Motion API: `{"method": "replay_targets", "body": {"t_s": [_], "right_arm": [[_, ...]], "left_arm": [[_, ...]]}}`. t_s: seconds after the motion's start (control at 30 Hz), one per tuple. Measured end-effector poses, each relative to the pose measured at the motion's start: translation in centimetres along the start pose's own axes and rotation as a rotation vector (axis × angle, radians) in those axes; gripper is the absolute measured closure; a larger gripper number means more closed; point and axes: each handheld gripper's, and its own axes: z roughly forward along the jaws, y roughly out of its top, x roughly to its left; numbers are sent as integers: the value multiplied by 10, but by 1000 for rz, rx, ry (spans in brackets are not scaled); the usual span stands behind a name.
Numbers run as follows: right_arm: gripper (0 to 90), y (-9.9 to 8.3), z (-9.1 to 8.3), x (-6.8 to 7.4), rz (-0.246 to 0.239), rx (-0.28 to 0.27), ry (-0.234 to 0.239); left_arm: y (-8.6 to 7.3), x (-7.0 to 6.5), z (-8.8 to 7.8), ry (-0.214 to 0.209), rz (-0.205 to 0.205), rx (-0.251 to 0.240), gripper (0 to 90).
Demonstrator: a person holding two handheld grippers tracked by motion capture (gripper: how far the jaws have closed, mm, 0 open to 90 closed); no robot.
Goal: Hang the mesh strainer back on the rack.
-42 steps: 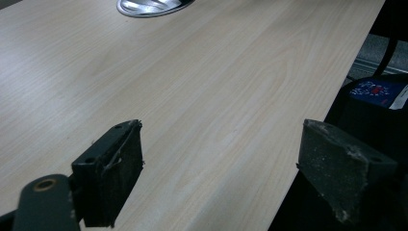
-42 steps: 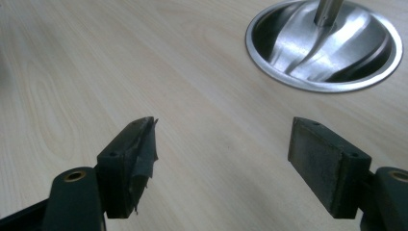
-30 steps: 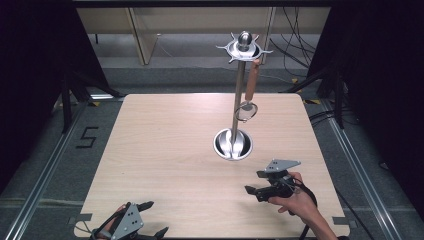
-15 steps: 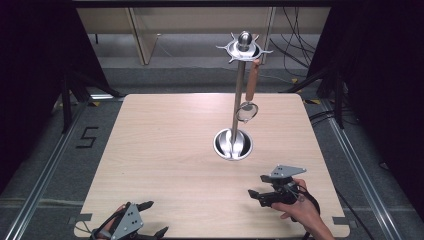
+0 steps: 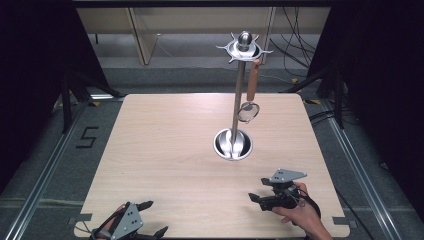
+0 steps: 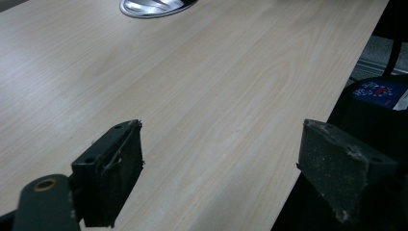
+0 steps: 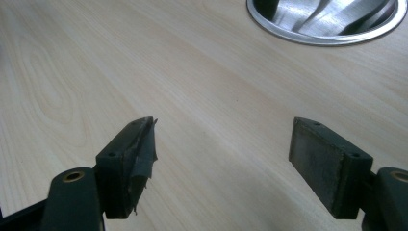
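Near the centre of the high view, slightly right, a round shiny metal base dish (image 5: pixel 233 144) sits on the pale wooden table (image 5: pixel 165 150); you can see curved reflections inside it, and whether anything loose lies in it cannot be told. From this dish a thin metal pole (image 5: pixel 238 100) rises upright to a star-shaped hook crown (image 5: pixel 244 48) in the upper middle of the frame. One utensil hangs from the crown on its right side: a small strainer (image 5: pixel 248 111) with a brown wooden handle, its round mesh head hanging beside the pole, above the dish and apart from it. Your right gripper (image 5: pixel 256 199) is at the lower right of the frame, below the dish and well apart from it, jaws spread and holding nothing. In the right gripper view its two black pads stand wide apart over bare wood, with the dish rim (image 7: pixel 327 29) at the upper right. Your left gripper (image 5: pixel 152 218) sits at the bottom left edge of the table, jaws likewise apart and holding nothing; in the left gripper view the dish (image 6: pixel 154 6) lies far off at the top.
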Motion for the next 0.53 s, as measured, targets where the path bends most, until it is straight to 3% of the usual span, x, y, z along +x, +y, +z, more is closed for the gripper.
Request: {"method": "replay_targets", "body": {"t_s": [0.07, 0.13, 0.2, 0.27, 0.5, 0.53], "right_arm": [[256, 0, -1, 0, 0, 7, -2], [256, 0, -1, 2, 34, 14, 13], [256, 0, 0, 0, -2, 7, -1], [256, 0, 1, 0, 6, 7, 18], [256, -1, 2, -2, 10, 9, 13], [256, -1, 1, -1, 14, 7, 0]], "left_arm": [[0, -1, 1, 0, -11, -9, 151], [0, 0, 0, 0, -1, 0, 151], [0, 0, 0, 0, -6, -5, 151], [0, -1, 1, 0, -11, -9, 151], [0, 0, 1, -1, -8, -8, 151], [0, 1, 0, -1, 8, 6, 151]]}}
